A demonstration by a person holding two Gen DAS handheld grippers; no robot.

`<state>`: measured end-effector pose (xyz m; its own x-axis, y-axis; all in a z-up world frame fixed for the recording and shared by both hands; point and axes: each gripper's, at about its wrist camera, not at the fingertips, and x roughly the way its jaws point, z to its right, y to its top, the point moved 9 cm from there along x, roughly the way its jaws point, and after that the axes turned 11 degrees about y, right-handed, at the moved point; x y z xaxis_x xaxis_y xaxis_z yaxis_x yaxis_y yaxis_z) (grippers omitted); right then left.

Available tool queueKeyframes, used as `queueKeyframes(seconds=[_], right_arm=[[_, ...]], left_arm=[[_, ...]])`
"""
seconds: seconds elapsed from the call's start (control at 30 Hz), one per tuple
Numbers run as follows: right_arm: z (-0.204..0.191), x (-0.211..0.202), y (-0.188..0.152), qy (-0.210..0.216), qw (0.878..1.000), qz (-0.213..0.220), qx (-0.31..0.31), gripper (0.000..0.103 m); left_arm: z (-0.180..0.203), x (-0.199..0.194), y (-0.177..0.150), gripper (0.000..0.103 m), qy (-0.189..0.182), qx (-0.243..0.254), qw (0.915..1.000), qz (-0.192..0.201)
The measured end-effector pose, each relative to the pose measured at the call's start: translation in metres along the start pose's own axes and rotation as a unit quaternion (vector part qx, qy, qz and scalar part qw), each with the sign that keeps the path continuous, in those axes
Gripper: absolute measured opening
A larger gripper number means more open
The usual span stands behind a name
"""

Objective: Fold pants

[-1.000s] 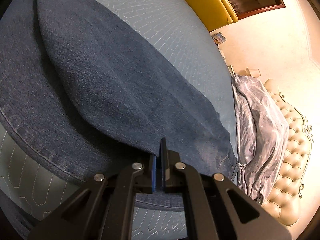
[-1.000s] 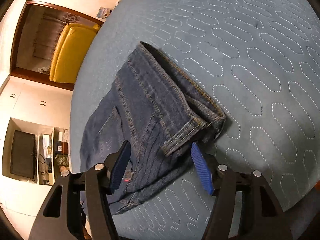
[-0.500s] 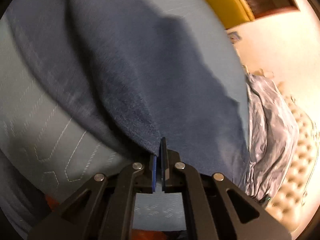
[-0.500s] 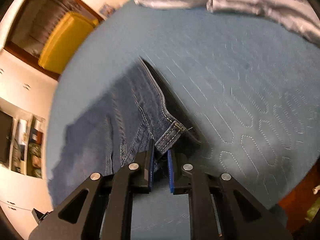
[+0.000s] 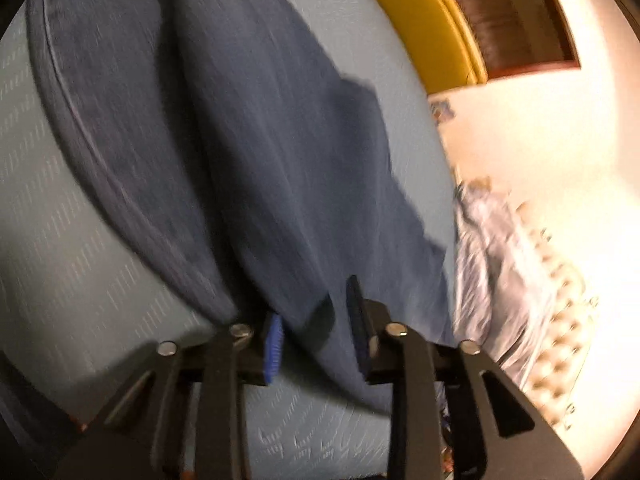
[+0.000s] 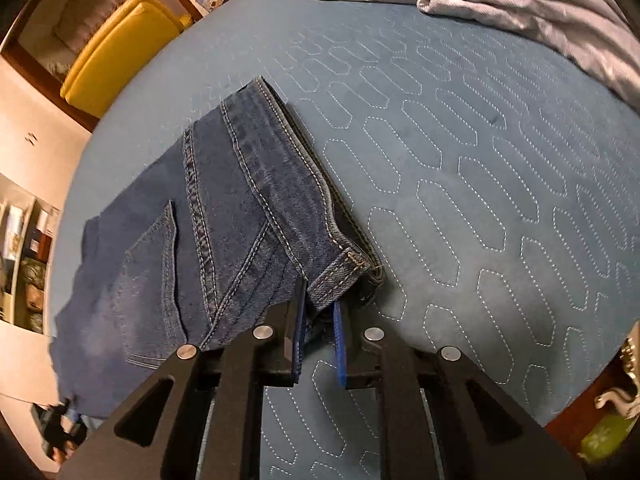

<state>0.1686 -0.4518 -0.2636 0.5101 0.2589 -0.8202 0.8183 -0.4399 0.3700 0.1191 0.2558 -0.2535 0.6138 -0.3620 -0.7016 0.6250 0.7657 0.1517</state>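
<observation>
1. Blue jeans (image 6: 224,216) spread on a blue quilted bedspread (image 6: 460,184), waistband corner (image 6: 340,272) nearest the right wrist camera, a back pocket (image 6: 152,276) facing up.
2. Right gripper (image 6: 318,332) low at that waistband corner, jaws parted by a narrow gap, blue pads (image 6: 298,336) on either side of the denim corner (whether actually pinching or just touching, cannot tell).
3. Left gripper (image 5: 316,332) at the other end of the jeans (image 5: 256,152), jaws clearly apart, a fold of the leg fabric lying loose in the gap between the blue pads (image 5: 273,344), not clamped.
4. Left view heavily motion-blurred; leg cloth draped in long folds, a stitched seam (image 5: 76,116) curving along its left edge, over the same bedspread (image 5: 60,260).
5. Rumpled grey-blue duvet (image 6: 520,4) bunched along the far side of the bed, well apart from the jeans.
6. Tufted cream headboard (image 5: 560,320) just beyond the duvet (image 5: 492,264) in the left view.
7. Yellow sofa (image 6: 120,48) past the bed edge, inside a dark wooden frame.
</observation>
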Motion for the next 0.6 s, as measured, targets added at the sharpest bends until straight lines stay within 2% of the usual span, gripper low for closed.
queueKeyframes(seconds=[0.2,0.23,0.3,0.33,0.4,0.43,0.47,0.5,0.53,0.57,0.6], right_arm=[[0.001,0.005,0.001,-0.018,1.0,-0.003,0.002,0.009],[0.0,0.006,0.001,-0.025,1.0,-0.004,0.0,0.009],[-0.003,0.008,0.001,-0.034,0.999,-0.006,-0.002,0.009],[-0.004,0.009,0.001,-0.038,0.999,-0.007,-0.002,0.009],[-0.008,0.013,0.001,-0.046,0.999,-0.008,-0.004,0.009],[-0.01,0.016,0.001,-0.051,0.999,-0.008,-0.005,0.009],[-0.012,0.017,0.001,-0.055,0.998,-0.009,-0.006,0.009],[-0.013,0.019,0.002,-0.059,0.998,-0.011,-0.006,0.009],[-0.014,0.02,0.002,-0.064,0.998,-0.013,-0.009,0.009],[-0.015,0.021,0.002,-0.068,0.998,-0.015,-0.011,0.009],[-0.015,0.02,0.003,-0.071,0.997,-0.017,-0.011,0.009]], left_arm=[[-0.033,-0.017,0.076,0.037,-0.047,-0.045,0.9975,0.027],[-0.035,-0.021,0.09,0.037,-0.034,-0.043,0.9978,0.036],[-0.03,-0.035,0.124,0.037,0.02,-0.025,0.9978,0.058],[-0.024,-0.04,0.134,0.039,0.028,-0.015,0.9971,0.069],[0.008,-0.045,0.164,0.048,0.071,0.043,0.9898,0.116],[0.023,-0.036,0.172,0.049,0.106,0.07,0.9847,0.12],[0.042,-0.017,0.176,0.058,0.15,0.115,0.9756,0.112],[0.059,0.006,0.175,0.061,0.197,0.169,0.9603,0.102],[0.076,0.034,0.168,0.061,0.264,0.24,0.9295,0.095],[0.084,0.049,0.162,0.061,0.289,0.271,0.9133,0.092],[0.094,0.068,0.15,0.061,0.298,0.311,0.899,0.08]])
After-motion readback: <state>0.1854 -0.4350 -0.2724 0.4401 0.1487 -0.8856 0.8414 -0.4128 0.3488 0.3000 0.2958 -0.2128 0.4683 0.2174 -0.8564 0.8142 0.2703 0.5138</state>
